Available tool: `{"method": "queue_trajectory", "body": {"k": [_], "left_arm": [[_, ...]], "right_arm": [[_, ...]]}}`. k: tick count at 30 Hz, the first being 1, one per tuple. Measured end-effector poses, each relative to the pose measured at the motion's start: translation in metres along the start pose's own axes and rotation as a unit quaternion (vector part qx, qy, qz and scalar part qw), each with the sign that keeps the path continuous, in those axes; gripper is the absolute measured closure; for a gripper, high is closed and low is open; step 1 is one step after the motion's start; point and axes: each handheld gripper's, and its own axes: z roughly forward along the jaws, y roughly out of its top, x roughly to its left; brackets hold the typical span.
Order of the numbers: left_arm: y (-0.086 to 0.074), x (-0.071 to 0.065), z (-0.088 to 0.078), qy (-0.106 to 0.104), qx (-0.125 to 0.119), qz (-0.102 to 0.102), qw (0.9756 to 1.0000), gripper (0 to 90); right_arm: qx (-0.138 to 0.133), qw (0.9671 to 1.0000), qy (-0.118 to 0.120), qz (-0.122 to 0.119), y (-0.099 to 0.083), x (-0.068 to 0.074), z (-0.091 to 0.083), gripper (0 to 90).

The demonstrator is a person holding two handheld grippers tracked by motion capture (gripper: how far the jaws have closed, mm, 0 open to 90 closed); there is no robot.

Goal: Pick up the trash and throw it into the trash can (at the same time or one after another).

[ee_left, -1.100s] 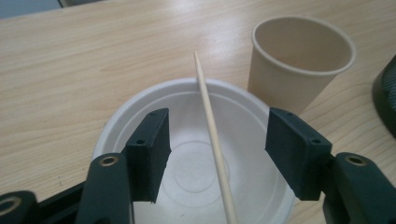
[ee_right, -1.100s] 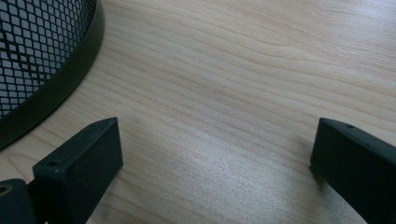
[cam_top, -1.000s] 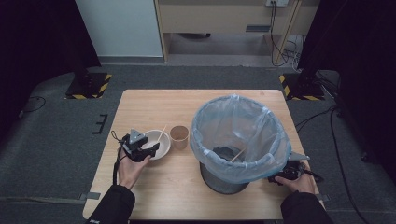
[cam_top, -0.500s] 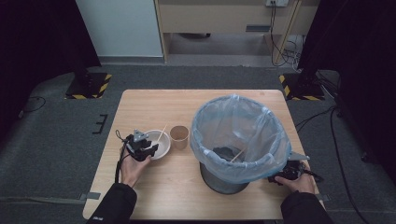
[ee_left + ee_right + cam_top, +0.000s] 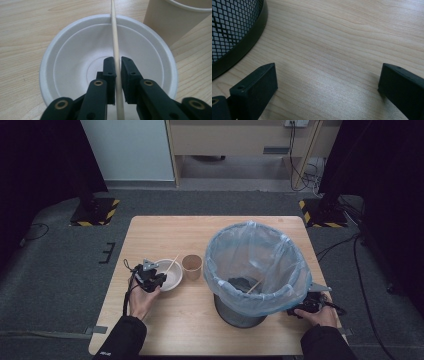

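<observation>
Legible text: none. A small pale mark on the person's dark sleeve (image 5: 105, 353), lower left of the high view, is too small to read. Yellow-and-black hazard stripes, carrying no lettering, mark two floor stand bases, one (image 5: 95, 211) at upper left and one (image 5: 320, 213) at upper right of the high view. Paper cup (image 5: 175, 17) and white bowl (image 5: 75, 62) are unprinted.

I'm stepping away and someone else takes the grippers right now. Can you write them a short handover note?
Left gripper: jaws have just closed on the wooden stick lying in the white bowl.
Right gripper: open, empty, resting on the table beside the mesh bin.
Paper cup stands between bowl and bin.
Done: another stick already lies in the bin's bag.
Left: probably lift this stick and drop it into the bin.
</observation>
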Motion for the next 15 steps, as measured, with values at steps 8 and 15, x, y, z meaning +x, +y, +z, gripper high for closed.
{"method": "queue_trajectory", "body": {"k": [8,15], "left_arm": [[0.000,0.000,-0.001,-0.001,0.001,-0.003,1.0000,84.9],[0.004,0.003,-0.010,-0.001,-0.020,-0.011,0.9997,84.9]], "right_arm": [[0.000,1.0000,0.000,0.000,0.000,0.000,0.000,2.4],[0.000,1.0000,0.000,0.000,0.000,0.000,0.000,2.4]]}}
